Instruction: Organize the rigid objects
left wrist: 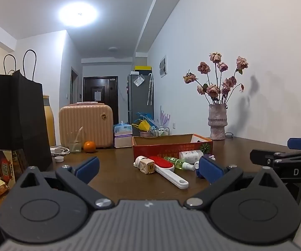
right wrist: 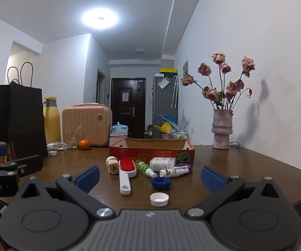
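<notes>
Left gripper (left wrist: 148, 168): black arms, blue pads (left wrist: 87, 170), silver rivets, ribbed grey body, round black hubs. Right gripper (right wrist: 149, 174): same build, blue pads (right wrist: 212, 178); white lettering "DAS" on its side, seen from left wrist view.

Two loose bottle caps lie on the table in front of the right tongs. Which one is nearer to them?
The white cap; the blue cap lies farther back, toward the red box.

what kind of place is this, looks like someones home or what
Most likely a lived-in apartment: a wooden dining table against the wall, a vase of dried roses, and a hallway behind with a dark entrance door and a grey fridge.
</notes>
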